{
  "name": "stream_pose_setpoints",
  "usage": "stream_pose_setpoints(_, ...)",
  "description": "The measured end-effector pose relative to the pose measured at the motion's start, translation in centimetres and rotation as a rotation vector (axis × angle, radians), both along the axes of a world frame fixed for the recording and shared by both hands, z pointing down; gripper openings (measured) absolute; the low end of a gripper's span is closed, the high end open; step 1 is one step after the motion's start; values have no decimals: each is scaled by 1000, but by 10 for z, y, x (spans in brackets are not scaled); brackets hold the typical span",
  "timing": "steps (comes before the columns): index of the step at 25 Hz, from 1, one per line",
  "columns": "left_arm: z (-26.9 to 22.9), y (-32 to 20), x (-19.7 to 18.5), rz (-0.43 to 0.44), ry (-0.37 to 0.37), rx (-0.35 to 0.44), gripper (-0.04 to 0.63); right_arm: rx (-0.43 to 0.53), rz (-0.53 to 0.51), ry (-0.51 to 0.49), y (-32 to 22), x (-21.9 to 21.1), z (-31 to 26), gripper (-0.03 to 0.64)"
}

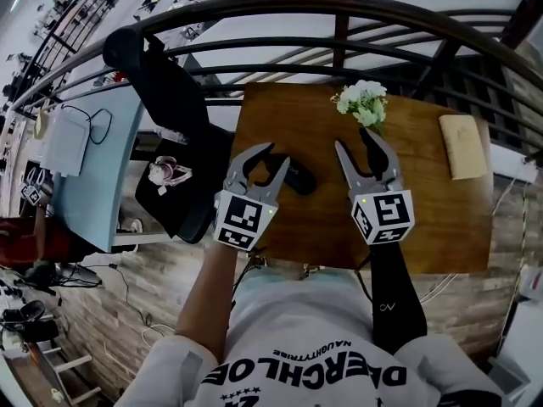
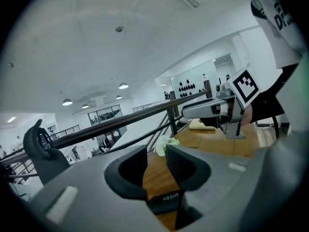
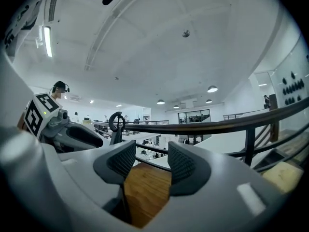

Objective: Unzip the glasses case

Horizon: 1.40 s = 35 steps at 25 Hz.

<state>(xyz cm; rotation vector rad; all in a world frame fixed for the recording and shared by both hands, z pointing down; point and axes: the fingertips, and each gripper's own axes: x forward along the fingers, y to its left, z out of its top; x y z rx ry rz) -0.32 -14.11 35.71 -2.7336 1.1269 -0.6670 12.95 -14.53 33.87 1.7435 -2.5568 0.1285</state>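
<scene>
Reaching forward over the wooden table (image 1: 280, 113), both forearms are extending side by side from the person's torso, each hand carrying its tool low above the top. The left gripper (image 1: 273, 159) is tipping slightly downward with its jaws standing apart, gripping nothing. The right gripper (image 1: 356, 142) is pointing about level, its jaws likewise released and spread.

The black glasses case (image 1: 299, 179) is lying zipped on the table between the two grippers, its left end just at the left gripper's tips. Whether a jaw is touching it cannot be told.

The left gripper view is showing the case low in the gap between the open jaws, a printed label on it, with no pad pressing on it. The right gripper view is showing only bare wood between its jaws, and the left gripper off to the side.

White flowers (image 1: 362, 102) are standing at the table's far edge and a tan pouch (image 1: 463, 146) is lying near the right end. A dark railing (image 1: 339, 11) is curving behind the table, a black chair (image 1: 165, 91) is standing to the left, and a bright white hall with ceiling lights is opening beyond.
</scene>
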Motion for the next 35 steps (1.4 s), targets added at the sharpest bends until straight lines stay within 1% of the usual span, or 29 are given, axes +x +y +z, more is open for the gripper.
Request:
stream_pose_setpoints(3,29,-9,6,67,-31,-66,130,-36,11,1,-8,-1,16,242)
stream_pose_setpoints(6,62,-13,8,134,-52,-156,130,-97,13,9,-6,-6,38,232)
stream_pose_setpoints(8,83,-19,9,170,-69,-219,130,-140,24,-3,-7,-9,51,230)
stream_pose_setpoints(10,103,-23,11,215,-103,-271,130,-176,34,-14,-6,-12,62,230)
stream_pose_setpoints(14,144,-17,11,312,-199,-359,130,-266,19,8,3,-29,91,233)
stream_pose_setpoints(17,166,-13,15,387,-259,-377,124,-362,3,28,15,-43,121,232)
stream_pose_setpoints(20,185,-7,14,454,-317,-394,124,-449,27,33,33,-54,152,230)
stream_pose_setpoints(23,204,-5,9,498,-389,-406,124,-514,49,24,48,-64,178,219)
stream_pose_setpoints(24,209,-5,8,505,-397,-406,124,-535,54,23,52,-67,186,219)
stream_pose_setpoints(25,211,-6,8,509,-389,-403,126,-557,58,21,55,-69,194,219)
stream_pose_setpoints(28,212,-8,8,521,-340,-403,127,-637,71,15,67,-80,223,219)
stream_pose_setpoints(31,212,-7,7,523,-314,-417,127,-718,91,6,76,-95,251,214)
stream_pose_setpoints(35,212,-8,9,526,-298,-424,127,-779,115,10,74,-107,274,210)
